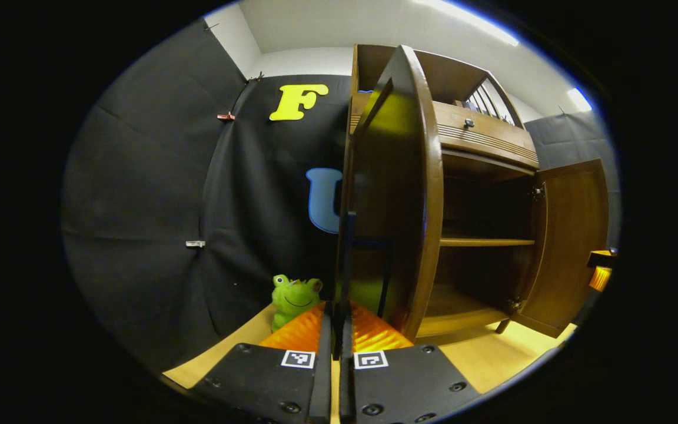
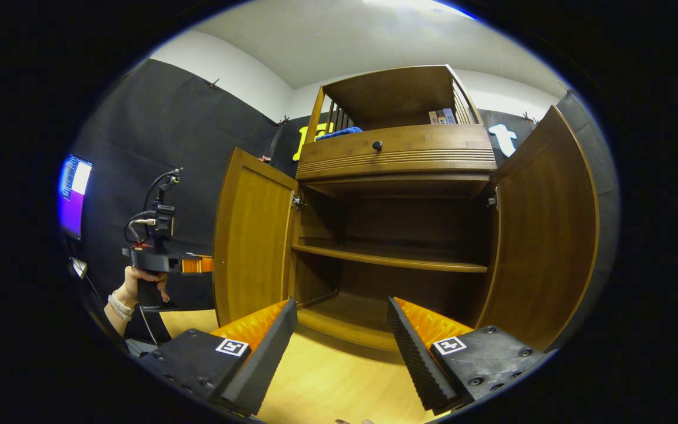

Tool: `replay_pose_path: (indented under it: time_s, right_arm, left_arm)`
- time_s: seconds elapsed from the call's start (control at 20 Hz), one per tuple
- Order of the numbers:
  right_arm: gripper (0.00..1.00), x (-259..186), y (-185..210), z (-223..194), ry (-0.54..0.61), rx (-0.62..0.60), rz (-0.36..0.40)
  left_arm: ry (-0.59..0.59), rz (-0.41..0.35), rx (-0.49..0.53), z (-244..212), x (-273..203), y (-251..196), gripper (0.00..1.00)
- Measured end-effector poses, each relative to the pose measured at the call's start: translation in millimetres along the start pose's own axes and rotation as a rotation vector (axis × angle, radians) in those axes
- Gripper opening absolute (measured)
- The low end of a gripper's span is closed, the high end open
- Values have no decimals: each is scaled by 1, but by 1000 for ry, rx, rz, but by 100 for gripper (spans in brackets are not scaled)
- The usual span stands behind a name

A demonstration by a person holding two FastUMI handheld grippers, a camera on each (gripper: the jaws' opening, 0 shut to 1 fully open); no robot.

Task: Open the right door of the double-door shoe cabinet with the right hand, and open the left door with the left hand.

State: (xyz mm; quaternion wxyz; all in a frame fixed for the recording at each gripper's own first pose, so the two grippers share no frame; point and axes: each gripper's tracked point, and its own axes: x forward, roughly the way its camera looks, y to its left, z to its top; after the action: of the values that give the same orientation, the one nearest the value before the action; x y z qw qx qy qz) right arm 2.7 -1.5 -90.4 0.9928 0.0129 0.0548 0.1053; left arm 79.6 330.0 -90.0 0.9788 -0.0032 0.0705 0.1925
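Right hand-held gripper gapes before open cabinet; left hand-held gripper nearly closed at left door edge.

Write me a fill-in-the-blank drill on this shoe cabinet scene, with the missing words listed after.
1. Both doors of the shoe cabinet stand ____.
2. The right tongs have their fingers spread ____.
3. The left tongs are closed on the edge of the left ____.
4. Beside the left door sits a green toy ____.

Missing words: open; apart; door; frog
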Motion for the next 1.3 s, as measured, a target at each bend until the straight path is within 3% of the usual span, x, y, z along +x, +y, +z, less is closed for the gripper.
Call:
replay_pose_path:
  time_s: [0.2, 0.35, 0.45, 0.55, 0.65, 0.85, 1.3]
  right_arm:
    - [98, -3, -7, 7, -12, 12, -33]
    - [98, -6, -8, 14, -21, 34, -53]
    - [98, -9, -9, 18, -24, 27, -72]
    - [98, -13, -10, 22, -27, 7, -97]
    - [97, -17, -6, 26, -29, -6, -102]
    - [97, -27, 4, 32, -27, -31, -103]
    - [97, -36, 5, 46, -39, -17, -150]
  left_arm:
    - [-20, 60, -10, 15, -38, 20, 10]
    - [-85, 15, -38, 48, -75, 7, 10]
    - [-110, -74, -46, 61, -94, -23, 4]
    - [-126, -173, -32, 69, -106, -58, 20]
    - [-139, -225, -2, 71, -112, -81, 37]
    - [-142, -240, 37, 73, -111, -101, 100]
    - [-140, -325, 30, 76, -122, -133, 95]
